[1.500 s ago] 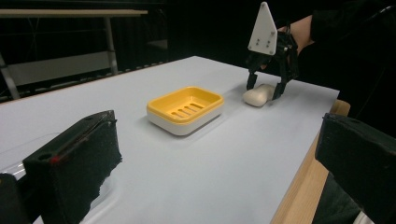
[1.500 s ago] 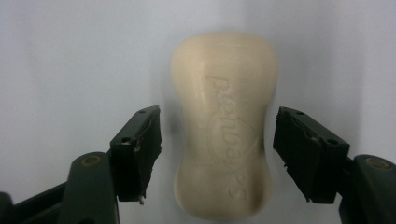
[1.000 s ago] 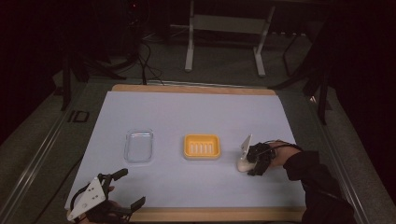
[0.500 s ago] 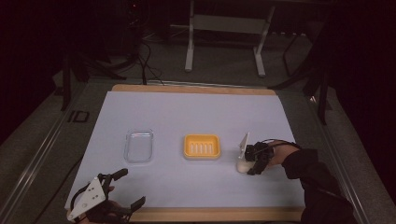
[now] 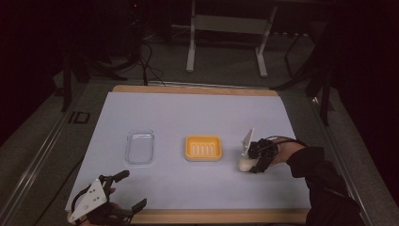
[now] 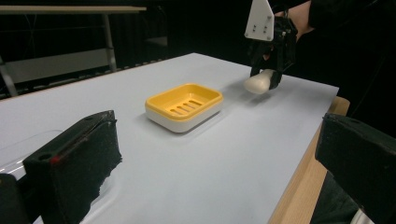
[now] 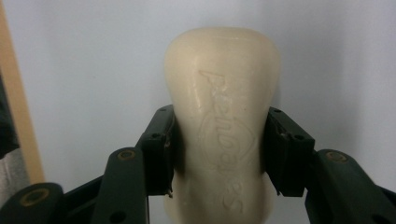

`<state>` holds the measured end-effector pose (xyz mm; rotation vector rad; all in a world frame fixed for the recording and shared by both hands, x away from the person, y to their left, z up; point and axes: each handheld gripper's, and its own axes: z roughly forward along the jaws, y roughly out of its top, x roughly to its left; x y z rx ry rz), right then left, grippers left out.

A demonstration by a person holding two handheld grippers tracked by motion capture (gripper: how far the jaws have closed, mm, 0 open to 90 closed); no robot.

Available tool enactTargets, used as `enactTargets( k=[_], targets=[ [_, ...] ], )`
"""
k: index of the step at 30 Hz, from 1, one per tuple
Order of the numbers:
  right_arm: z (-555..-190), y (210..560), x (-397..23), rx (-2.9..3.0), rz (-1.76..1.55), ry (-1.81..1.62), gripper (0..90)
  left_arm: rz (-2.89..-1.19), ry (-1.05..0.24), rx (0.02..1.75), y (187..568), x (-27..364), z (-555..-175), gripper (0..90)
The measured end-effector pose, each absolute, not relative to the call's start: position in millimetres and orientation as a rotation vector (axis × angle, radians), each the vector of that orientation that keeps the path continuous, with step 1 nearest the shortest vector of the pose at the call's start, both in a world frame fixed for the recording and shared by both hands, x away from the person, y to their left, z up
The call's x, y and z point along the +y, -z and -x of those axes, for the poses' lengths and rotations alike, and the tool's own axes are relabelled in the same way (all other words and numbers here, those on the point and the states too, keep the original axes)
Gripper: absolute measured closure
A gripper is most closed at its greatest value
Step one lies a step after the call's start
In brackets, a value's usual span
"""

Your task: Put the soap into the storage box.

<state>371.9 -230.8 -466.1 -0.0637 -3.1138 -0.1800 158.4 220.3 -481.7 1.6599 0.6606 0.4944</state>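
Note:
A cream bar of soap (image 7: 223, 93) with embossed lettering sits between my right gripper's (image 7: 219, 149) black jaws, which press on both its sides. In the high view that right gripper (image 5: 251, 162) holds the soap (image 5: 244, 164) low over the white table sheet, just right of a yellow soap dish (image 5: 203, 139). From the left gripper view, the soap (image 6: 258, 81) hangs a little above the sheet, beyond the dish (image 6: 159, 101). My left gripper (image 5: 132, 189) rests at the near left corner, open with nothing between its jaws (image 6: 219, 154).
A clear plastic tray (image 5: 140, 147) lies left of the dish. The white sheet (image 5: 197, 113) covers a wooden table whose edge (image 5: 211, 216) runs along the front. Metal stand legs and cables lie on the dark floor behind.
The right gripper and the soap have shifted slightly away from the front edge. The left gripper has stayed where it was.

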Motion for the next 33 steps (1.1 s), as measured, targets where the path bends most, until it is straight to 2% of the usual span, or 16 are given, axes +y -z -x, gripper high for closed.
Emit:
enactTargets(
  k=[22,33],
  targets=[
    [-377.3,427.8,-215.5,-3.162,0.028,0.191,49.6,-1.650,-0.488,0.653,481.1,219.9,-157.2,0.1],
    [-383.5,416.3,-194.5,-3.172,-0.016,0.199,49.6,-1.652,-0.485,0.649,481.1,219.9,-156.9,0.1]
  ],
)
